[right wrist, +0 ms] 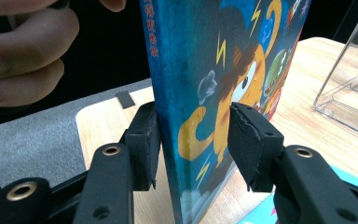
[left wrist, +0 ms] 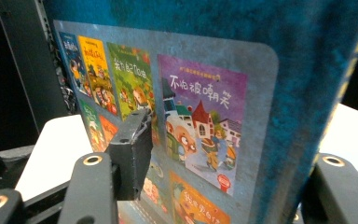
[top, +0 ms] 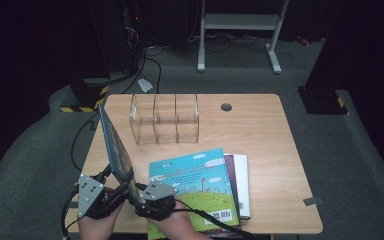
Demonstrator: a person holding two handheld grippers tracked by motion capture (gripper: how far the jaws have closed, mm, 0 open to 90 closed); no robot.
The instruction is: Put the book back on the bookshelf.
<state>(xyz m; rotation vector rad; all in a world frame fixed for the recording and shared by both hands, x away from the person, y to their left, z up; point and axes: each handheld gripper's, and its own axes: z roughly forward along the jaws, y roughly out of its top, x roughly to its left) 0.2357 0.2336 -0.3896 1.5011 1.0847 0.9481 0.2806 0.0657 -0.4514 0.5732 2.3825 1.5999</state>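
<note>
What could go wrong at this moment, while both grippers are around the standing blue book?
1. The right gripper has a gap between one pad and the blue book, so the upright book might tip or slip.
2. The left gripper sits at the book's bottom end only; the tall book could swing sideways.
3. The clear rack stands close ahead, so a falling book might knock it.

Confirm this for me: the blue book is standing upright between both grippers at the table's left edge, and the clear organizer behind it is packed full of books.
Not quite. The blue book does stand upright between the left gripper and right gripper, but the clear organizer holds no books; the high view shows its compartments empty. The other books lie flat on the table.
</note>
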